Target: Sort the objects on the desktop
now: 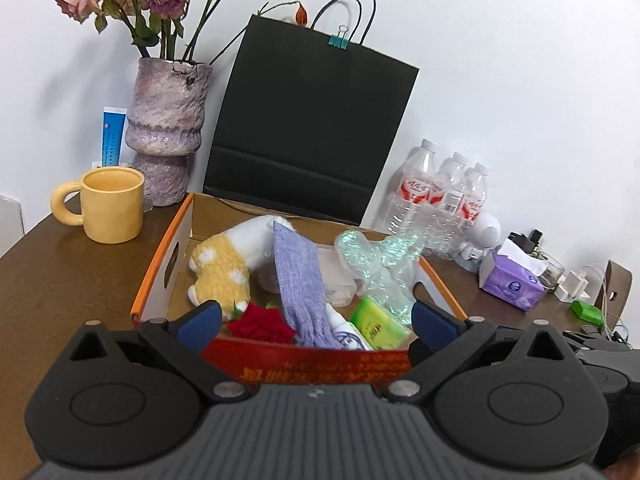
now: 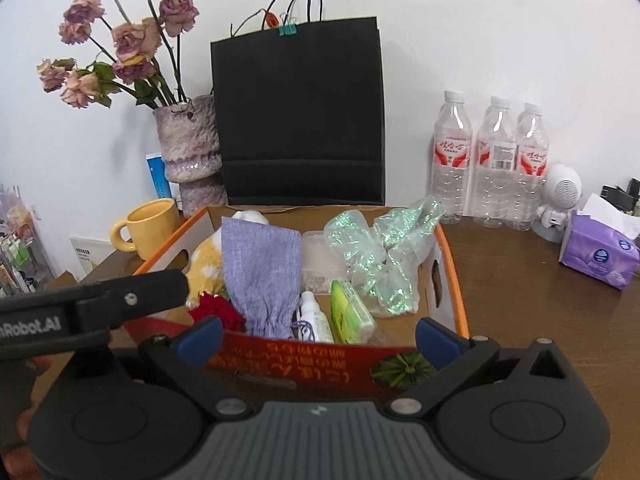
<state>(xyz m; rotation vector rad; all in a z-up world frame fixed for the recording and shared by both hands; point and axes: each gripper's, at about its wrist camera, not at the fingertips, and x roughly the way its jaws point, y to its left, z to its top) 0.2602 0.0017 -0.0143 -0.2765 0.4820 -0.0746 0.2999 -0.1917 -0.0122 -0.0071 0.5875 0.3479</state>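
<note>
Directly ahead of both sets of jaws, a cardboard box (image 1: 160,276) with orange-edged walls sits on the brown table (image 1: 60,280). Its red near wall, printed in gold characters too distorted to read, lies between the blue fingertips in each wrist view.

Left gripper (image 1: 316,322): jaws spread wide, holding nothing. Right gripper (image 2: 318,338): jaws spread wide, holding nothing. The left gripper's black body, lettered "nRobot.AI" where visible, crosses the right wrist view just left of the right jaws.

Box contents, largest first:
- Iridescent cellophane wrap (image 2: 376,248), beyond the jaws on the right side of the box.
- Purple knit pouch (image 2: 262,268), ahead of the jaws, drawstring end toward the near wall.
- Yellow-and-white plush toy (image 1: 224,264), ahead and left, partly under the pouch.
- Clear plastic container (image 2: 316,258), between the pouch and the cellophane.
- Green packet (image 2: 352,314), close to the near wall, right of centre; its print is too small to read.
- Red fabric rose (image 1: 262,324), touching the near wall, just beside the left fingertip.
- Small white bottle (image 2: 314,316), between the pouch and the green packet; label illegible.

Beyond the box stands a black paper bag (image 2: 300,120) with a teal binder clip (image 2: 287,30) on its top edge. Right of it, three water bottles (image 2: 490,164) carry red-and-white labels with unreadable characters. A yellow mug (image 1: 114,206) stands left of the box.
</note>
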